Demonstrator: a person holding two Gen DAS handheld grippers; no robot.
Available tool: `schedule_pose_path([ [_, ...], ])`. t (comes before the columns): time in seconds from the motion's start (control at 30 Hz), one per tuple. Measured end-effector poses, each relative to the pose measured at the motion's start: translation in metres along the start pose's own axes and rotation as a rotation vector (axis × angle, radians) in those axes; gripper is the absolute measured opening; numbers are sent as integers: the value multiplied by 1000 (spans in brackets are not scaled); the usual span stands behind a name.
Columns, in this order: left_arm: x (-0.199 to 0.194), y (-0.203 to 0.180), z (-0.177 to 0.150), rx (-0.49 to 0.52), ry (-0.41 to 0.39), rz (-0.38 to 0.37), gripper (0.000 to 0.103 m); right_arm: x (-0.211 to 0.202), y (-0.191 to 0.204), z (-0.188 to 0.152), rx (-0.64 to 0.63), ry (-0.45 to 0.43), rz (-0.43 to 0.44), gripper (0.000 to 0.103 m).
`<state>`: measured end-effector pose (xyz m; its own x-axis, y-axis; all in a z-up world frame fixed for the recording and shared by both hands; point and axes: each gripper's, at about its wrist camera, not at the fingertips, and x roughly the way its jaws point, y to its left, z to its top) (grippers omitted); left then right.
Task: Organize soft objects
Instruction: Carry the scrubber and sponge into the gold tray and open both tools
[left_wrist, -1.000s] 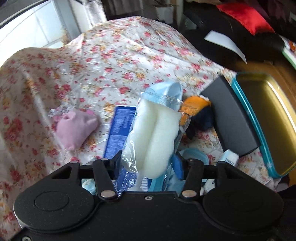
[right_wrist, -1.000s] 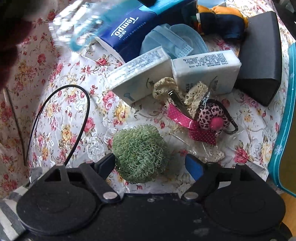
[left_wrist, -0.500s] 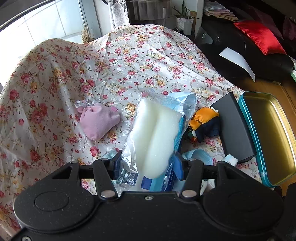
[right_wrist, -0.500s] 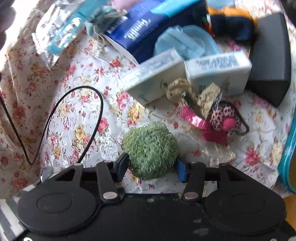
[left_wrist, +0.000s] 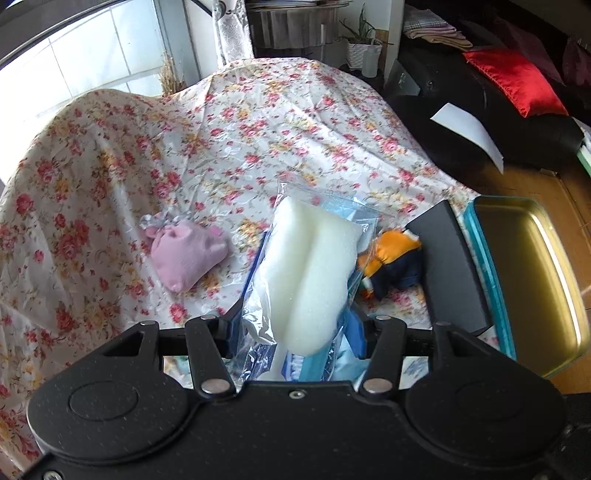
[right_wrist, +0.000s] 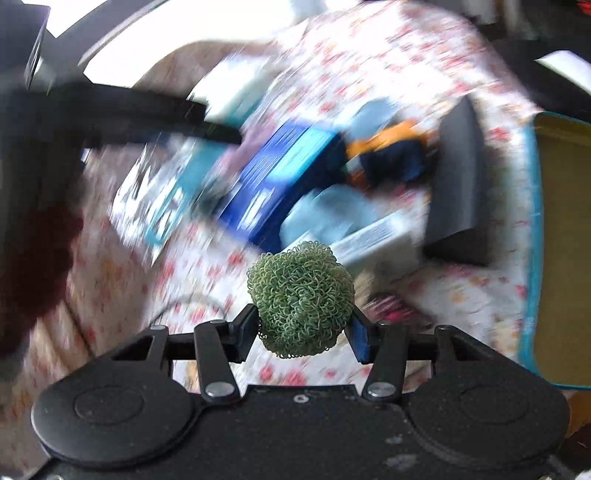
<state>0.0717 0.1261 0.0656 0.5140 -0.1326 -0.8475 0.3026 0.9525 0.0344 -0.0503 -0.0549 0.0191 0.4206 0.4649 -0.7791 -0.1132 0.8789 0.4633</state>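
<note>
Clearly we are carrying two soft things above the flowered tablecloth (left_wrist: 258, 122), with the gold tin tray (left_wrist: 532, 273) waiting at its right edge. Our left gripper (left_wrist: 295, 332) is clamped on the bagged white sponge (left_wrist: 310, 273), the larger of the two. It looks feather-light and springy, but its clear plastic wrap is probably slick, so we judge the foam body a safer hold than the loose bag edge. Our right gripper (right_wrist: 301, 334) has just been closing and now pinches the green scrubber ball (right_wrist: 300, 297), lifted clear of the cloth. That ball seems light, squashy and rough, so a grip across its middle should hold. Smaller still, the pink pouch (left_wrist: 184, 258) lies untouched on the cloth.
</note>
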Motion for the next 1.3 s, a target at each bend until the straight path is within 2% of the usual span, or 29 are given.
schedule_pose_path([
  [0.2,-1,-28,13,25,-18,-36,51,-38,-33,1,161,-203,-153,50],
  [0.3,0,-48,19,49,-24,-68,51,-53,-49,0,247,-288,-282,50],
  [0.43,3,-76,27,81,-21,-100,51,-69,-76,-4,389,-337,-438,50],
  [0.63,9,-122,36,127,0,-168,51,-89,-107,-20,573,-386,-567,50],
  [0.73,11,-146,39,163,-1,-194,51,-98,-119,-26,643,-385,-604,50],
  [0.9,18,-182,46,199,8,-227,51,-96,-134,-32,716,-359,-605,50],
  [1.3,58,-231,55,213,77,-214,51,-87,-147,-25,769,-314,-606,51],
])
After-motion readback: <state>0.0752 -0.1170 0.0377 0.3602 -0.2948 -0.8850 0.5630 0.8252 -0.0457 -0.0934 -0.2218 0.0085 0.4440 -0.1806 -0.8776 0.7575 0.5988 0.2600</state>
